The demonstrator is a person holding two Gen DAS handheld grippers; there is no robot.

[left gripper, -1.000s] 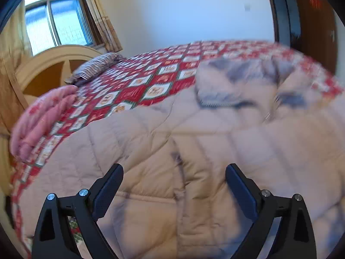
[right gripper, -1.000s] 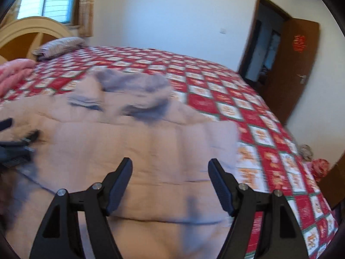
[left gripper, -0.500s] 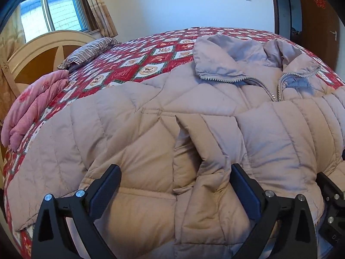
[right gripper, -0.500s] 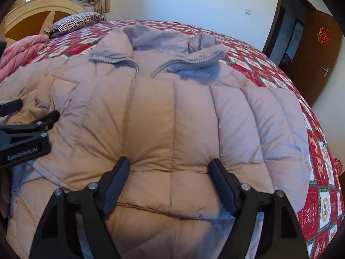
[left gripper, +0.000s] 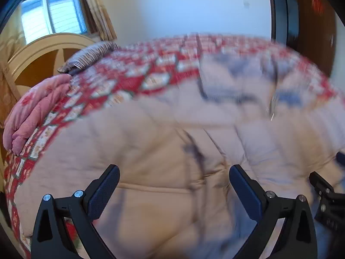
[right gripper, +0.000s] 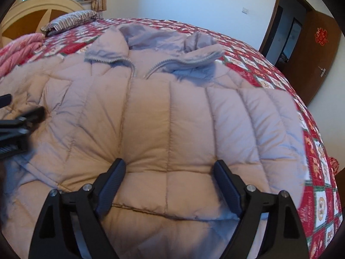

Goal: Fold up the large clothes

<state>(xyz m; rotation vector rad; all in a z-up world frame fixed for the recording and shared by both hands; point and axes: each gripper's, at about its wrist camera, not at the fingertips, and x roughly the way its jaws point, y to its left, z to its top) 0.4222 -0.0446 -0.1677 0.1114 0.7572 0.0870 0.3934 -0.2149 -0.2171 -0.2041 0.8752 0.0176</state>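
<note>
Only the right wrist view is sharp — the puffer jacket (right gripper: 172,118) lies front-up across the bed (right gripper: 269,64), collar toward the headboard. The right claw (right gripper: 169,181), opening, tilts down with its tips pressed into the hem area; the left claw (left gripper: 173,185) — blurred view — hangs wide open, gripping nothing.

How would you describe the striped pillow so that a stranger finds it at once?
Start at the bed's red patterned cover. Follow it to the curved wooden headboard under the window. The pillow lies there, the only thing with dark and pale stripes, beyond the plain pink folded blanket.
</note>
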